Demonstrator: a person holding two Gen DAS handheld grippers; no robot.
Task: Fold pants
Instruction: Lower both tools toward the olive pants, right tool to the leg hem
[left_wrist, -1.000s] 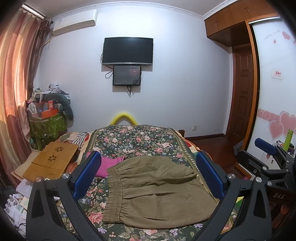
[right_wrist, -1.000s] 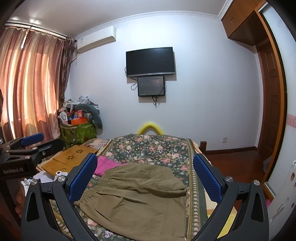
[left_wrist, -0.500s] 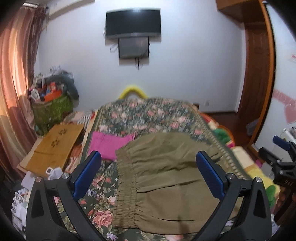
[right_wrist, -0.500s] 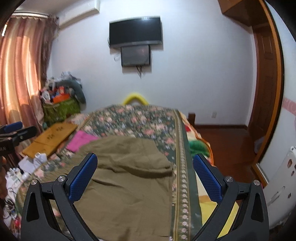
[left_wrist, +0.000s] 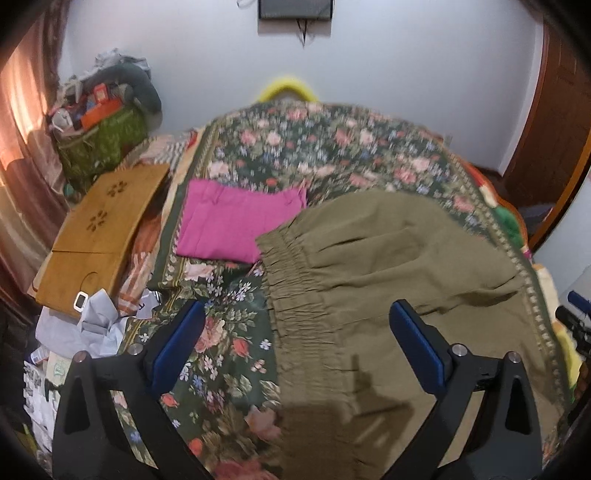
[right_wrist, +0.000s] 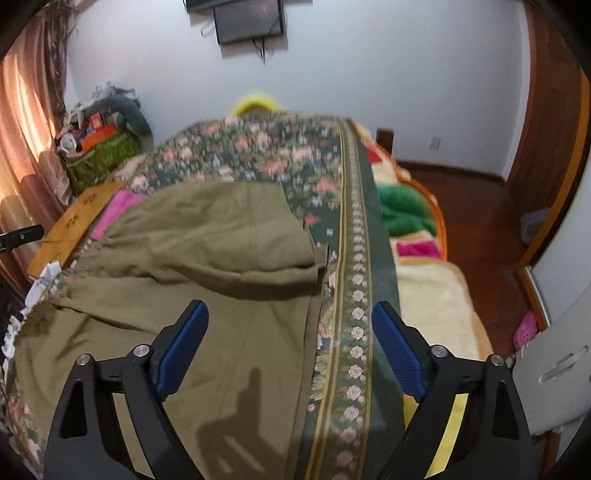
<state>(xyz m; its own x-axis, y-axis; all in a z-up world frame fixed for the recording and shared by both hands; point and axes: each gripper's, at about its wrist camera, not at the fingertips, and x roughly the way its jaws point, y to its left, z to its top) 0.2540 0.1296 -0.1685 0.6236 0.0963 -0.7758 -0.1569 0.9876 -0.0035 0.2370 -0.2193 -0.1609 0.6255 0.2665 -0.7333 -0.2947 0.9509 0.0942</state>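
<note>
floral bed (left_wrist: 332, 155), olive pants (left_wrist: 388, 266), pink cloth (left_wrist: 232, 225)

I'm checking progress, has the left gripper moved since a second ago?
Yes. The left gripper has tipped down and closer to the olive pants: the wall screen has slid to the top edge.

No text, label or number can be read anywhere here.
</note>
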